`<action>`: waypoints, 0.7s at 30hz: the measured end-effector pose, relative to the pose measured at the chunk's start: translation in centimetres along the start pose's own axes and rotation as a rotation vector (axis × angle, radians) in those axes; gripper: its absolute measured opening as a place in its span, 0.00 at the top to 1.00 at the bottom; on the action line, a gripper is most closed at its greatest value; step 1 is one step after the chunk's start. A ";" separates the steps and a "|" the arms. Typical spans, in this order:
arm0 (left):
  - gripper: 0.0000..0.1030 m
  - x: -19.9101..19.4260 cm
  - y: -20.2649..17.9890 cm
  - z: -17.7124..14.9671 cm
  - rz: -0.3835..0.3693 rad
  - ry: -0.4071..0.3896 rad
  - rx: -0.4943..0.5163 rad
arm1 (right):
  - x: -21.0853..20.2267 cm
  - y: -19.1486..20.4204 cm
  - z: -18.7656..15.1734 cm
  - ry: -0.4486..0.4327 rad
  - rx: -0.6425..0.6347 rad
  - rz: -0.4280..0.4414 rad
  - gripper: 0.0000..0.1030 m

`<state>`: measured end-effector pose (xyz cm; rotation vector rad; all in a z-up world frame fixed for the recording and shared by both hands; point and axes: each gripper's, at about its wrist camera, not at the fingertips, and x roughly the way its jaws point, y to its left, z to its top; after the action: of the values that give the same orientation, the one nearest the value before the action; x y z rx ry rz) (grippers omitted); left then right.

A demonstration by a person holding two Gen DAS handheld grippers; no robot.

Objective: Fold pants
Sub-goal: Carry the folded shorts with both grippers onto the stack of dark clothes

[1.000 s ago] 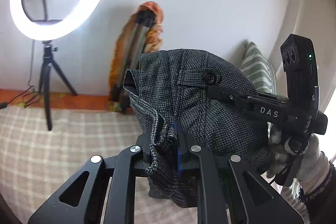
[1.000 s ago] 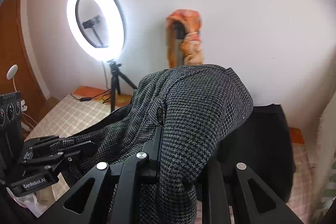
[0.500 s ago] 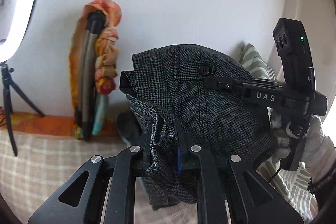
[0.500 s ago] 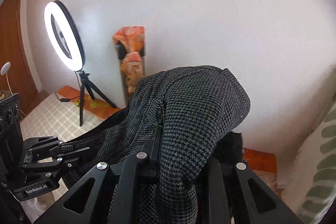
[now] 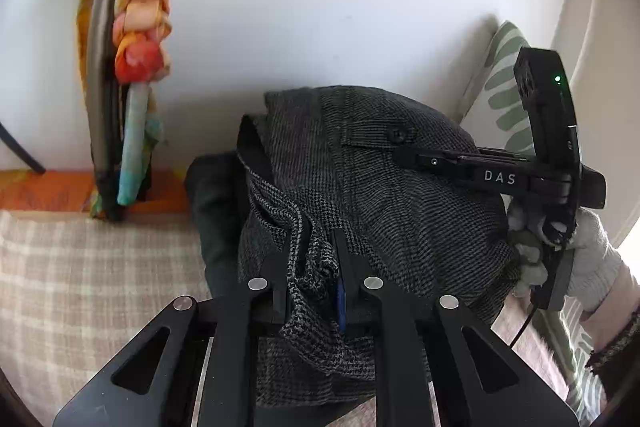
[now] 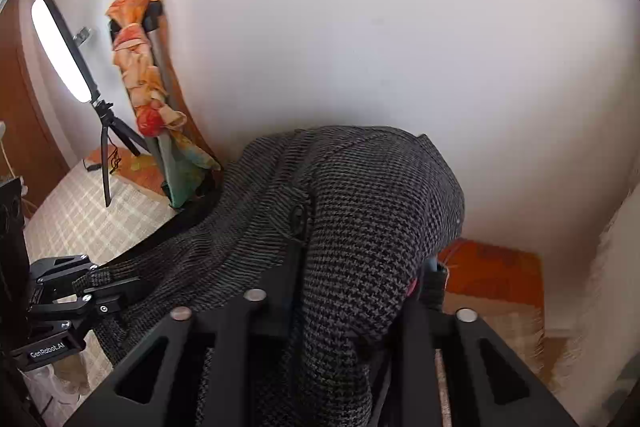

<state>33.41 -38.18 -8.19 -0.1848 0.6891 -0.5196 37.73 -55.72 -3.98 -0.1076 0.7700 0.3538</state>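
The dark grey houndstooth woven pants (image 5: 380, 195) are held up in the air above the bed with the beige checked cover (image 5: 80, 279), bunched between the two tools. The left hand-held gripper (image 5: 312, 267) is clenched on a gathered fold of the cloth, its black fingers (image 5: 276, 267) pressed against the fabric on either side. The right hand-held gripper (image 6: 340, 307) is draped over by the same pants (image 6: 360, 227); the cloth lies between and over its fingers, so I cannot tell how its jaws stand. Farther off, against the white wall, leans a dark pole wrapped in orange patterned fabric (image 5: 136, 39). On the far left a lit white ring light on a black tripod (image 6: 68, 55) stands on the bed.
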 end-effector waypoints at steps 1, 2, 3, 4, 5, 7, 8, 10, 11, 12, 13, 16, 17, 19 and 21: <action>0.86 0.0 -0.1 0.0 -0.001 0.007 0.002 | 0.1 -0.5 -0.2 0.012 0.030 -0.006 0.55; 0.85 -0.1 0.0 -0.2 0.005 0.022 0.012 | -0.1 -1.0 -0.5 0.020 0.062 -0.003 0.51; 0.83 -0.3 0.1 -0.3 0.005 0.034 0.020 | -0.2 -1.4 -0.6 0.026 0.087 -0.001 0.42; 0.81 -0.5 0.2 -0.3 0.004 0.041 0.025 | -0.7 -1.7 -0.7 0.024 0.112 -0.022 0.36; 0.81 -0.9 0.3 -0.4 0.009 0.047 0.028 | -1.4 -2.0 -0.9 0.015 0.127 -0.054 0.35; 0.77 -1.9 1.4 -0.4 0.008 0.050 0.010 | -3.4 -2.1 -0.9 -0.024 0.160 -0.126 0.35; 0.76 -2.6 2.0 -0.5 0.006 0.044 0.008 | -4.5 -1.8 -0.8 -0.052 0.161 -0.180 0.35; 0.76 -4.4 2.2 -0.4 0.022 0.009 0.021 | -7.1 -0.6 -0.4 -0.131 0.121 -0.229 0.34; 0.76 -4.4 1.9 -0.3 0.020 -0.003 0.023 | -7.9 0.2 0.1 -0.163 0.106 -0.217 0.35; 0.76 -5.3 1.6 0.0 0.011 -0.027 0.031 | -8.3 0.4 0.5 -0.179 0.102 -0.190 0.35; 0.76 -5.5 1.4 0.2 0.007 -0.038 0.042 | -8.2 1.1 1.2 -0.185 0.103 -0.141 0.36; 0.76 -5.2 0.4 1.2 0.000 -0.051 0.105 | -6.1 2.3 2.6 -0.147 0.085 -0.114 0.38; 0.76 -4.8 0.0 1.6 -0.008 -0.044 0.110 | -4.7 2.3 3.1 -0.112 0.085 -0.114 0.38; 0.76 -3.4 -0.2 1.8 -0.034 -0.004 0.104 | -2.9 1.3 3.2 -0.074 0.118 -0.093 0.38; 0.76 -1.4 -0.1 1.9 -0.050 0.054 0.093 | -0.5 0.3 3.1 -0.037 0.125 -0.117 0.38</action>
<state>33.76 -37.55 -5.96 -0.1010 0.7132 -0.6047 39.35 -54.87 -1.35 -0.0278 0.7442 0.1958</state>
